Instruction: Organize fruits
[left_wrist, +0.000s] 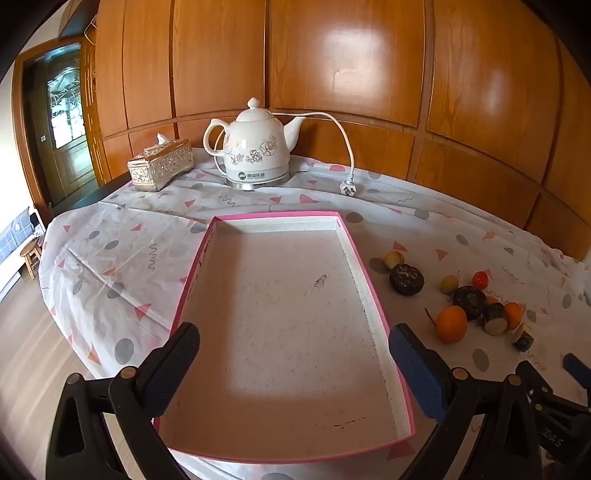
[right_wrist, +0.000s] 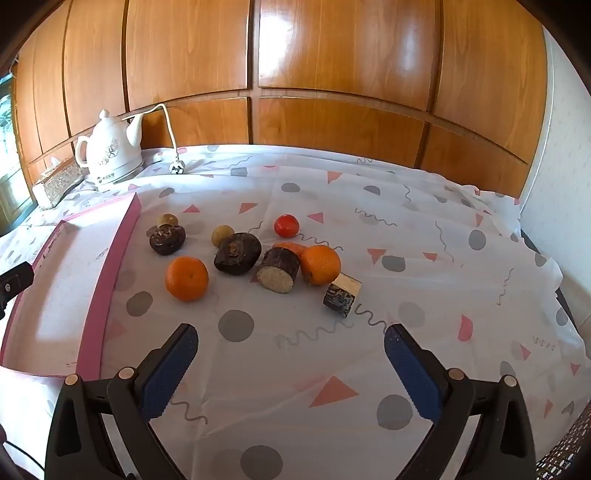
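A shallow pink-rimmed tray (left_wrist: 373, 284) lies empty on the patterned tablecloth; my open left gripper (left_wrist: 293, 363) hovers over its near end. The tray's right rim also shows in the right wrist view (right_wrist: 110, 273). Fruits lie in a loose group right of the tray: an orange (right_wrist: 186, 278), a second orange (right_wrist: 320, 264), a red tomato (right_wrist: 286, 225), two dark water chestnuts (right_wrist: 167, 238) (right_wrist: 237, 253), two cut sugarcane pieces (right_wrist: 279, 270) (right_wrist: 341, 294) and two small yellowish fruits (right_wrist: 222, 235) (right_wrist: 167, 219). My open right gripper (right_wrist: 290, 360) is empty, short of the group.
A white ceramic electric kettle (left_wrist: 255, 147) with its cord and plug (left_wrist: 347, 188) stands at the back, a tissue box (left_wrist: 160, 164) to its left. Wood panelling runs behind the table. The table edge drops to the floor at left.
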